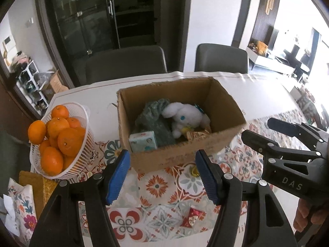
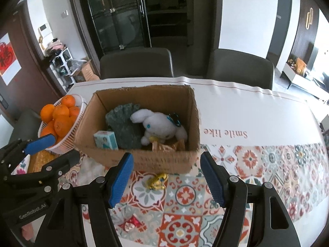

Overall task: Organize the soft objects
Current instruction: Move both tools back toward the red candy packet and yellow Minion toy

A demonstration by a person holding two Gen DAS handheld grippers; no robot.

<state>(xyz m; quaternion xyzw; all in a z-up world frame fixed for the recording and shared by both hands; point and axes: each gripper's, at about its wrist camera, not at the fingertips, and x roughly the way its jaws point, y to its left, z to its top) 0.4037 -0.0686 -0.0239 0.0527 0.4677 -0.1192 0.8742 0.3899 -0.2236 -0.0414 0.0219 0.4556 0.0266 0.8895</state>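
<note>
An open cardboard box (image 1: 224, 105) (image 2: 194, 111) stands on the patterned tablecloth. Inside lie a white plush bunny (image 1: 186, 118) (image 2: 159, 125), a dark green cloth (image 1: 155, 119) (image 2: 123, 125) and a light blue tissue pack (image 1: 143, 141) (image 2: 105, 140). My left gripper (image 1: 162, 175) is open and empty, held just in front of the box; it also shows in the right wrist view (image 2: 51, 148). My right gripper (image 2: 165, 180) is open and empty in front of the box; it also shows in the left wrist view (image 1: 257, 131).
A white basket of oranges (image 1: 82, 154) (image 2: 61, 142) stands left of the box. A small yellow wrapper (image 2: 157, 181) (image 1: 194, 170) and a red candy wrapper (image 1: 191, 217) (image 2: 131, 222) lie on the cloth near me. Two grey chairs (image 2: 136, 62) stand behind the table.
</note>
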